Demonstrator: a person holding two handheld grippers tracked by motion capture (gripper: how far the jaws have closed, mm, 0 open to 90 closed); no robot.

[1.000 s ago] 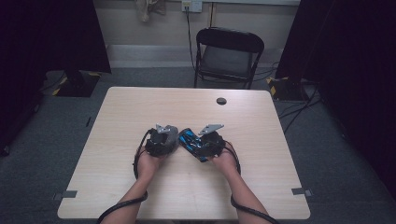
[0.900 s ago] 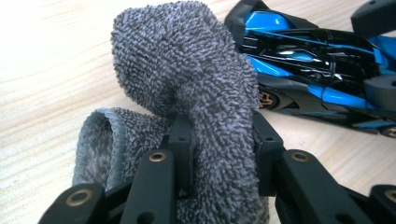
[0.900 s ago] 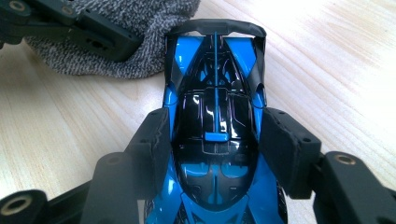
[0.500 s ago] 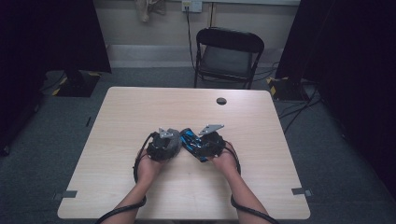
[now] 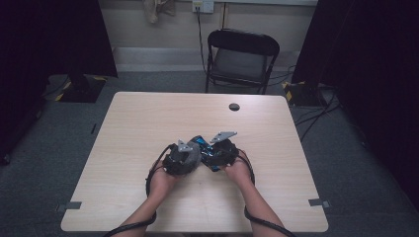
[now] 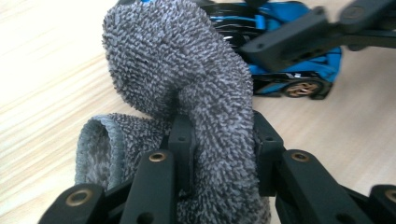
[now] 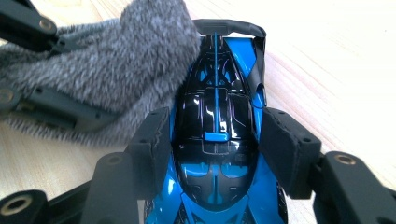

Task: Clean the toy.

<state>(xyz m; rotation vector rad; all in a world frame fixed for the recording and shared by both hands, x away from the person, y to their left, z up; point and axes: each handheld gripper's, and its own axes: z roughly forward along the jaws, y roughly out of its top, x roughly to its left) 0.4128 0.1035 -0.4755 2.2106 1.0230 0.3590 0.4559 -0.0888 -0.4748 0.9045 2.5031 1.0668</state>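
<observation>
**Grey cloth against blue toy car, mid-table**

High view: left gripper [image 5: 184, 157] and right gripper [image 5: 221, 150] side by side at centre of wooden table [image 5: 138, 128].

Left gripper view: 2 jaws clamped on folded grey cloth [image 6: 187, 84].

Right gripper view: 2 jaws clamped on sides of blue-and-black toy car [image 7: 217, 116]; cloth touching car body. No legible writing.
</observation>
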